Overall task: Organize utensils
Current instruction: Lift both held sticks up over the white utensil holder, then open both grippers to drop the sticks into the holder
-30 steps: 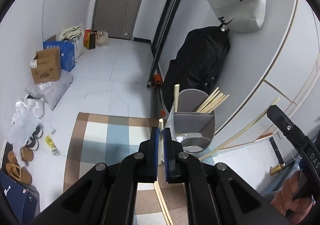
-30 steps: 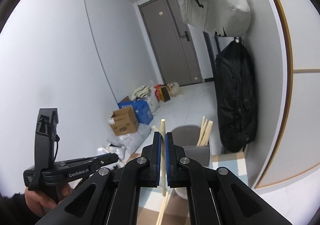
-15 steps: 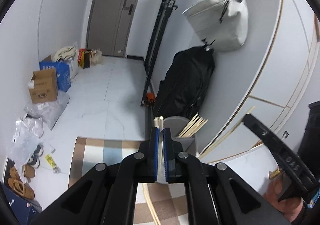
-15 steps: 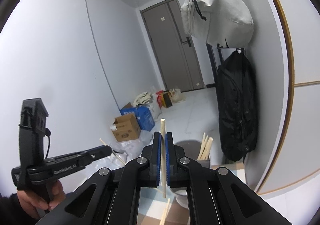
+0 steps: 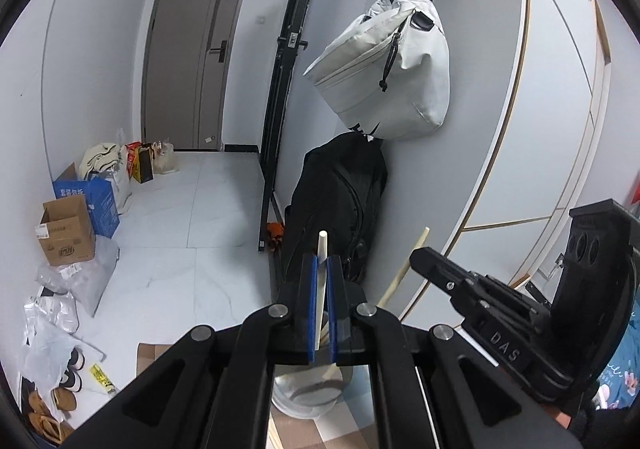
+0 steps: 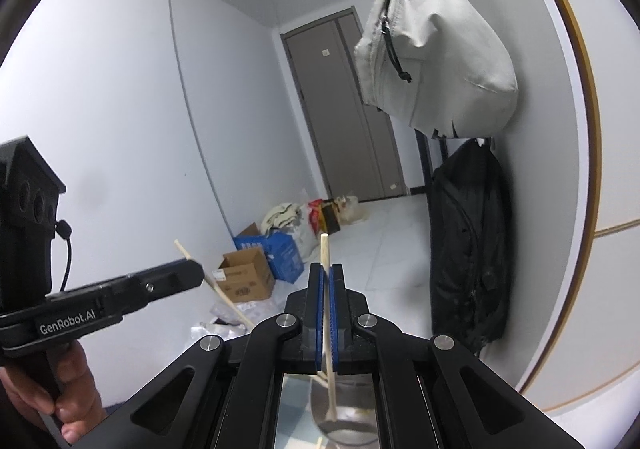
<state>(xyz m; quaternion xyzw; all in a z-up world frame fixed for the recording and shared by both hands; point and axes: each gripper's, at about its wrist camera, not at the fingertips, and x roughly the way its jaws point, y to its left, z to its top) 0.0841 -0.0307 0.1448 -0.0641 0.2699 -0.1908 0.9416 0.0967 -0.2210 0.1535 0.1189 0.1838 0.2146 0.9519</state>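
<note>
In the left wrist view my left gripper (image 5: 320, 263) is shut on a pale wooden chopstick (image 5: 322, 245) that stands nearly upright between the blue pads. My right gripper (image 6: 327, 269) is shut on a second chopstick (image 6: 325, 249), also upright. Each gripper shows in the other's view: the right gripper (image 5: 422, 256) with its stick (image 5: 400, 273), the left gripper (image 6: 194, 272) with its stick (image 6: 224, 297). The grey utensil holder (image 5: 304, 389) sits low, mostly hidden behind the fingers, and is seen again as holder (image 6: 348, 421) under the right jaws.
A black backpack (image 5: 340, 209) and a pale bag (image 5: 384, 65) hang on the right wall. Cardboard box (image 5: 66, 229), blue box (image 5: 100, 201), plastic bags and shoes (image 5: 60, 397) line the left floor. A checked rug (image 5: 156, 361) lies below; a grey door (image 5: 196, 53) is behind.
Both grippers have risen, each still gripping its chopstick. The holder has dropped from mid view to the bottom, behind the fingers. The right gripper has come closer to the left.
</note>
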